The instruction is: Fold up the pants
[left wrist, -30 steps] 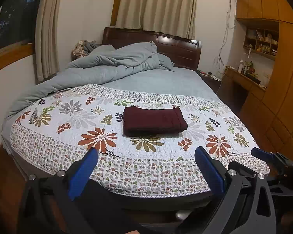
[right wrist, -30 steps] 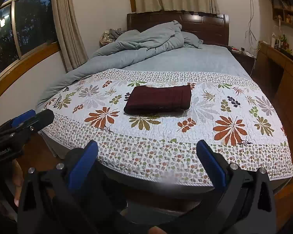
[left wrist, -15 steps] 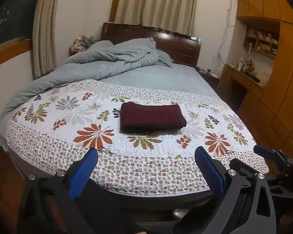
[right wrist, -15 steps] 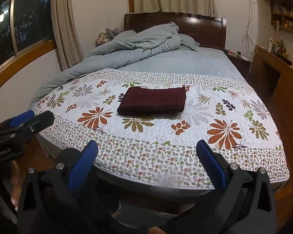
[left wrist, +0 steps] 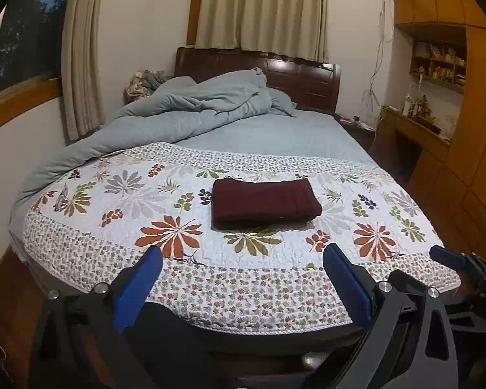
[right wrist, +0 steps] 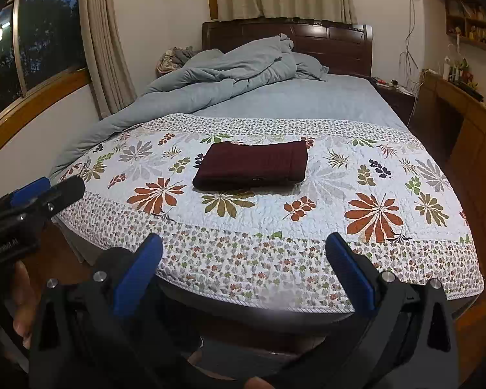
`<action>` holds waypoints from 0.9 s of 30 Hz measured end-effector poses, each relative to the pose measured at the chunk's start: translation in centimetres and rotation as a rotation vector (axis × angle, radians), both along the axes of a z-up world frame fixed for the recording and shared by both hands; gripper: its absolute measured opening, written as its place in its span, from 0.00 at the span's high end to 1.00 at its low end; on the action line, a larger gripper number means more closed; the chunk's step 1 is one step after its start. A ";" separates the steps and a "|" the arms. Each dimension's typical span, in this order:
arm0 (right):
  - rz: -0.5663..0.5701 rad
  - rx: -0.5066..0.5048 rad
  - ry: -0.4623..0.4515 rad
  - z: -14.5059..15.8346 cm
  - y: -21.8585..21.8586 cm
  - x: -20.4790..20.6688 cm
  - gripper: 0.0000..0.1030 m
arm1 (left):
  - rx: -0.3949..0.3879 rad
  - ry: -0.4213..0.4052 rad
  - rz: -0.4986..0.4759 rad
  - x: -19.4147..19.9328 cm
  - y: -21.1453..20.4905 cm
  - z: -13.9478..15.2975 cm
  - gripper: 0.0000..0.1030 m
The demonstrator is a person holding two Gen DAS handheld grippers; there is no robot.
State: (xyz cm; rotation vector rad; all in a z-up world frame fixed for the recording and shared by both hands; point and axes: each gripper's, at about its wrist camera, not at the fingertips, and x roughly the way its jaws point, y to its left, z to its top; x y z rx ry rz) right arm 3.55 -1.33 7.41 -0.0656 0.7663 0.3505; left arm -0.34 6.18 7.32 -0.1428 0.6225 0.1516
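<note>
The dark maroon pants point(left wrist: 265, 201) lie folded into a neat flat rectangle on the floral quilt point(left wrist: 165, 230), also in the right wrist view point(right wrist: 254, 165). My left gripper point(left wrist: 243, 278) is open and empty, held back off the foot of the bed, well short of the pants. My right gripper point(right wrist: 244, 269) is open and empty too, also back from the bed edge. The left gripper shows at the left of the right wrist view point(right wrist: 32, 197); the right gripper's tip shows at the right of the left wrist view point(left wrist: 450, 257).
A rumpled grey duvet point(left wrist: 191, 110) is heaped at the head and left side. Dark wooden headboard point(left wrist: 304, 77) behind. Wooden cabinets and a desk point(left wrist: 437, 149) stand at the right. A window and curtain point(right wrist: 100, 42) are at the left.
Both grippers have drawn back and risen a little from the bed, so the bed looks smaller and lower. The folded pants have not moved. Both stay open.
</note>
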 end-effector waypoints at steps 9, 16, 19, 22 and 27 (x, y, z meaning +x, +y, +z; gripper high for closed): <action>-0.021 -0.006 -0.008 0.5 0.1 0.7 0.03 | -0.007 0.022 -0.009 0.4 0.1 -0.5 0.04; -0.020 -0.017 -0.006 0.4 0.4 0.7 0.03 | -0.012 0.023 -0.010 0.4 0.2 -0.6 0.04; -0.018 -0.017 -0.004 0.4 0.4 0.7 0.03 | -0.028 0.019 -0.021 0.4 0.3 -0.7 0.04; -0.015 -0.020 0.000 0.2 0.5 0.6 0.03 | -0.057 0.000 -0.032 0.1 0.4 -0.7 0.04; -0.014 -0.015 0.006 0.2 0.4 0.6 0.03 | -0.054 0.008 -0.027 0.3 0.4 -1.0 0.04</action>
